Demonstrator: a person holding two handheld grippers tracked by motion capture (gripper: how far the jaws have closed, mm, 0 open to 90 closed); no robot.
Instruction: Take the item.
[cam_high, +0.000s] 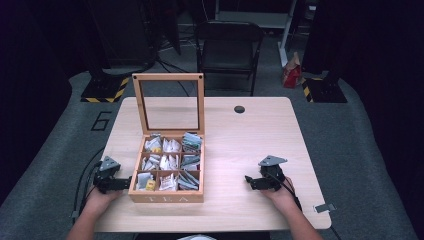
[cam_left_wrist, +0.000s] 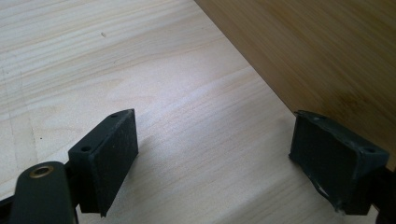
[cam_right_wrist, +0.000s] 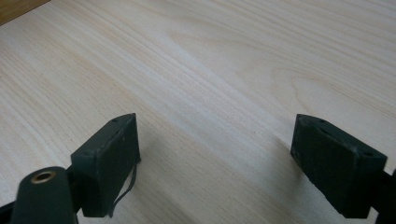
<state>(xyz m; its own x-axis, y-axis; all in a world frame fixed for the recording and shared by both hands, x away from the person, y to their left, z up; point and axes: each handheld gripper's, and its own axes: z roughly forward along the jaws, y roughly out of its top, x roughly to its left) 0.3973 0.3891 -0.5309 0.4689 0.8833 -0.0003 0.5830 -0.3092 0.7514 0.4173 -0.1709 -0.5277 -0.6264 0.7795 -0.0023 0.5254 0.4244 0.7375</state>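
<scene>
The tea box sits on the counter, lid up, its 9 compartments holding tea bags. The left tool, released, rests just beside its left wall; the right tool, released and empty, lies well apart.

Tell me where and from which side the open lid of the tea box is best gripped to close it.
Probably the top rail of the lid, at its free edge, farthest from the hinge. The lid stands upright at the back of the tea box, so come from above with the jaws spanning the thin frame front to back, not on the clear pane. The left gripper, open beside the box, looks nearest.
</scene>
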